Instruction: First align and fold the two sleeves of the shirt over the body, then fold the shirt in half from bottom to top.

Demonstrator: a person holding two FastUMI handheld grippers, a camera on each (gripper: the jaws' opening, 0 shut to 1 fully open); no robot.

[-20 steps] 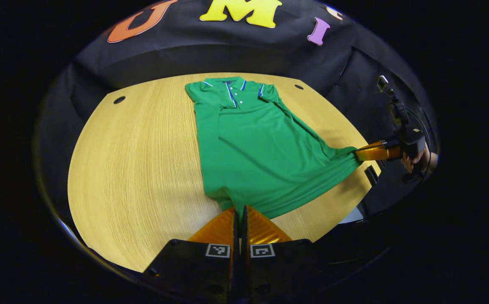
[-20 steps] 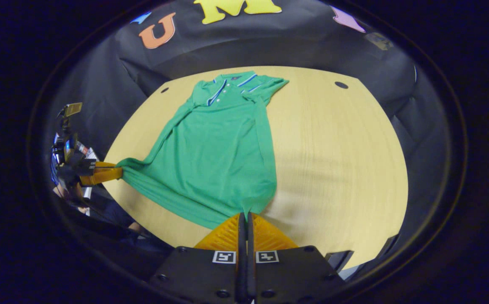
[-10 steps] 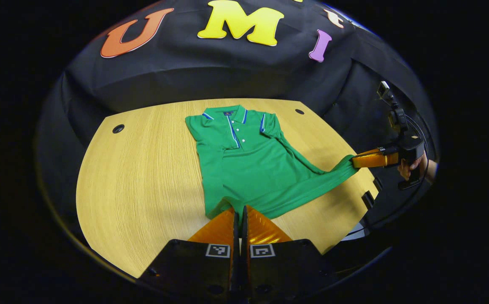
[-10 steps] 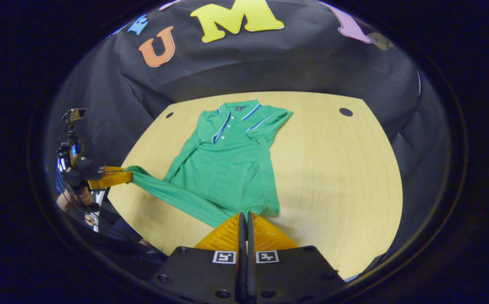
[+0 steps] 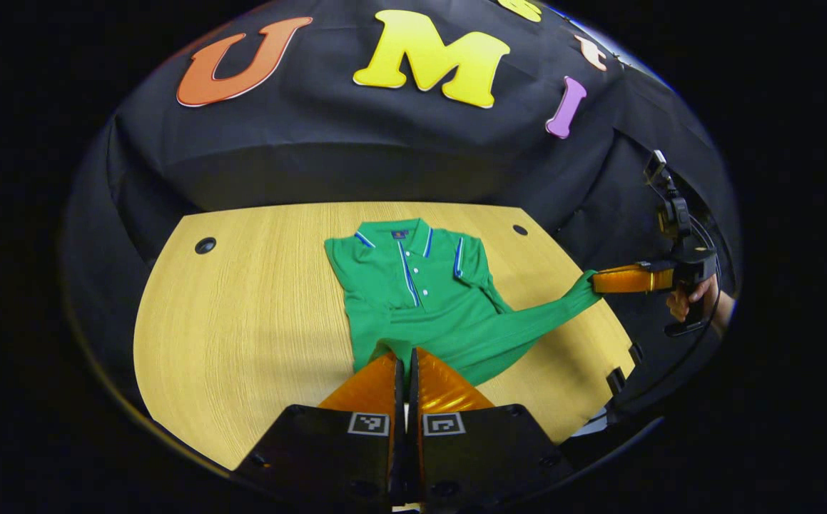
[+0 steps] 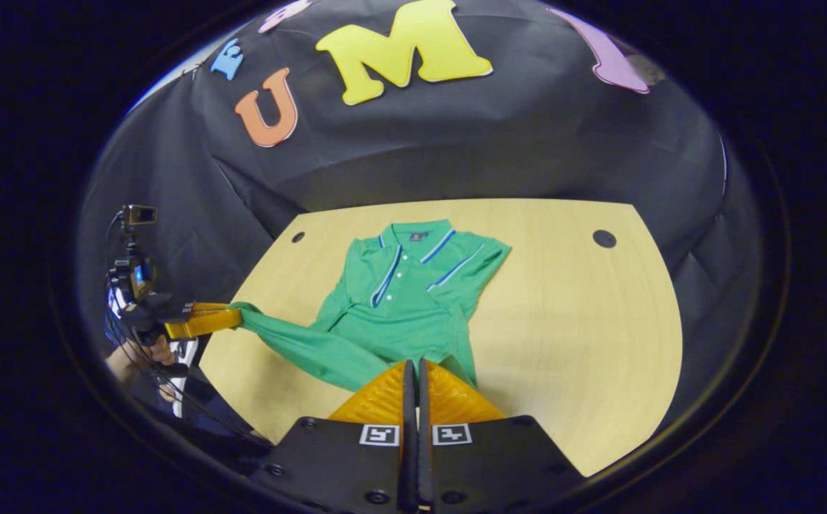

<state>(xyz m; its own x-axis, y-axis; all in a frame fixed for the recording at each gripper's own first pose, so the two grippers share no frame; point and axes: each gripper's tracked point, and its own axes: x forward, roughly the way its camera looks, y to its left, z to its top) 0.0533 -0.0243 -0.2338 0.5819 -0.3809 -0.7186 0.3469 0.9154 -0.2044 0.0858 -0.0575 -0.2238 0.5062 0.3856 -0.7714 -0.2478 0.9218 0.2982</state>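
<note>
1. Pale wooden surface (image 5: 242, 321) at the centre of the left gripper view carries one green polo shirt (image 5: 413, 285); the left hand-held gripper (image 5: 404, 364), clenched, pinches its hem at bottom centre.
2. Right gripper view: the right hand-held gripper (image 6: 413, 371) likewise grips the hem. Soft, light cloth; hem corners seem best.

Wooden table (image 5: 242, 321); black cloth wall (image 5: 327, 157) behind.

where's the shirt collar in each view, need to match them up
Left gripper view: the collar sits just above centre, at the far end of the green shirt.
Right gripper view: the collar is at centre, also at the shirt's far end.
Shared landmark: the wooden table under the shirt.
</note>
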